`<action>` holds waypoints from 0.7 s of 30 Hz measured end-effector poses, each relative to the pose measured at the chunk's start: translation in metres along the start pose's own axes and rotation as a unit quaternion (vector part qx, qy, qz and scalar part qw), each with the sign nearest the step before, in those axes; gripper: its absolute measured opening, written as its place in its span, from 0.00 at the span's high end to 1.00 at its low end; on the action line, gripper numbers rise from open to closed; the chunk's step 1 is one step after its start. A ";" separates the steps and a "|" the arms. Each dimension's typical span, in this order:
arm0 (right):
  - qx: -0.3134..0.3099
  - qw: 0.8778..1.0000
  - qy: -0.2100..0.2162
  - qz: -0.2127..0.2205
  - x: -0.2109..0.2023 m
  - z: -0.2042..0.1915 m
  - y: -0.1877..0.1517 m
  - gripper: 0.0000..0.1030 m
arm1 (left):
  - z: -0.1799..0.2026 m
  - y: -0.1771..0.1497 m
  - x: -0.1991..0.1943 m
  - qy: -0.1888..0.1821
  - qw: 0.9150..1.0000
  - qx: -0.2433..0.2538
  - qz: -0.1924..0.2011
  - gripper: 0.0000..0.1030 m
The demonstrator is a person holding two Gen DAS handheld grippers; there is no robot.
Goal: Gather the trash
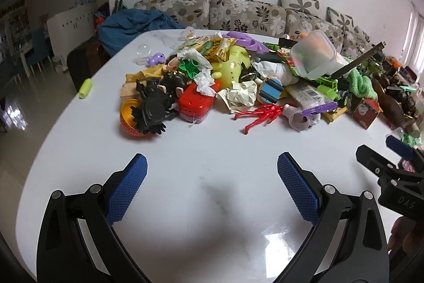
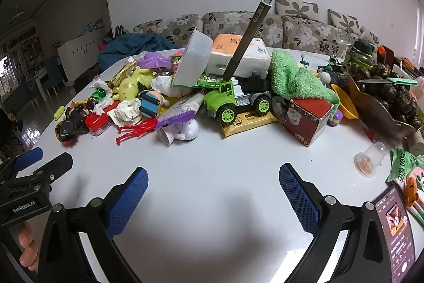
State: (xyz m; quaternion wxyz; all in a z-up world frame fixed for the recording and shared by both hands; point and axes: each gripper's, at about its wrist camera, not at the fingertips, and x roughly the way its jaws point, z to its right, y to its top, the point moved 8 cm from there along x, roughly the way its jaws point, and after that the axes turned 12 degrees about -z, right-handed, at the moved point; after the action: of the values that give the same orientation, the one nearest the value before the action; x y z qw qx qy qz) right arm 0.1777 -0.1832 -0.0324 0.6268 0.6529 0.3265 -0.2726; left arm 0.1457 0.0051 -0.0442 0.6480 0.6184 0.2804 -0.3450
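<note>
The left gripper (image 1: pixel 212 184) and right gripper (image 2: pixel 213 192) hover low over bare white table (image 1: pixel 212 145), fingers wide apart and holding nothing. Nothing seems picked yet; the trash, such as the crumpled paper (image 1: pixel 242 96) at 12 o'clock in the toy pile, needs a forward reach and a careful pinch. There is open room up front; a phone (image 2: pixel 396 224) crowds 4 o'clock.
</note>
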 end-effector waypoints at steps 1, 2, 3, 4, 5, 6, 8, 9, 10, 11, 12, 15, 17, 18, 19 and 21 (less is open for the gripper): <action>0.000 1.000 0.001 0.000 0.000 0.000 0.000 0.05 | -0.001 -0.001 0.001 0.003 1.000 0.000 -0.002 0.07; 0.001 1.000 0.001 -0.001 0.000 0.000 -0.001 0.05 | -0.001 -0.001 0.002 0.006 1.000 0.002 -0.003 0.07; 0.000 1.000 0.001 0.000 0.000 0.000 -0.001 0.05 | -0.001 -0.001 0.003 0.008 1.000 0.004 -0.001 0.07; 0.000 1.000 0.001 0.000 0.000 0.000 -0.001 0.05 | -0.002 -0.002 0.002 0.015 1.000 0.006 0.004 0.07; 0.001 1.000 0.002 -0.001 0.000 0.000 -0.001 0.05 | -0.002 -0.002 0.000 0.020 1.000 0.007 0.010 0.07; 0.001 1.000 0.001 -0.001 0.000 0.000 -0.001 0.05 | -0.002 -0.002 -0.001 0.024 1.000 0.009 0.015 0.07; 0.002 1.000 0.003 -0.001 0.000 -0.001 -0.001 0.05 | -0.002 -0.001 -0.002 0.026 0.999 0.012 0.017 0.07; 0.002 1.000 0.004 -0.002 0.001 -0.001 -0.001 0.05 | -0.002 -0.002 -0.002 0.025 1.000 0.011 0.016 0.07; 0.002 1.000 0.004 -0.002 0.001 -0.001 -0.002 0.05 | -0.002 -0.002 -0.002 0.024 1.000 0.011 0.014 0.07; 0.002 1.000 0.003 -0.002 0.001 -0.001 -0.002 0.05 | -0.002 -0.002 -0.002 0.026 1.000 0.011 0.013 0.07; 0.002 1.000 0.004 -0.002 0.001 -0.001 -0.002 0.05 | -0.003 -0.003 -0.002 0.035 0.999 0.010 0.011 0.07; 0.004 1.000 0.005 -0.002 0.001 0.000 -0.002 0.05 | -0.005 -0.004 0.000 0.039 0.999 0.008 0.003 0.07; 0.006 1.000 0.005 -0.002 0.001 0.000 -0.003 0.05 | -0.004 -0.005 0.003 0.027 1.000 0.008 -0.006 0.07; 0.007 1.000 0.004 -0.002 0.000 0.001 -0.003 0.05 | -0.005 -0.006 0.004 0.027 1.000 0.005 -0.006 0.07; 0.006 1.000 0.004 -0.002 0.000 0.001 -0.003 0.05 | -0.006 -0.007 0.004 0.027 1.000 0.004 -0.006 0.07; 0.007 1.000 0.004 -0.003 0.000 0.001 -0.003 0.05 | -0.006 -0.008 0.005 0.027 1.000 0.003 -0.006 0.07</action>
State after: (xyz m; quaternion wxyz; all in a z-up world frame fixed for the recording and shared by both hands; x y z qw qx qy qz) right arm 0.1754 -0.1843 -0.0349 0.6199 0.6575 0.3291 -0.2742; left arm 0.1427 0.0102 -0.0534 0.6362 0.6277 0.3002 -0.3332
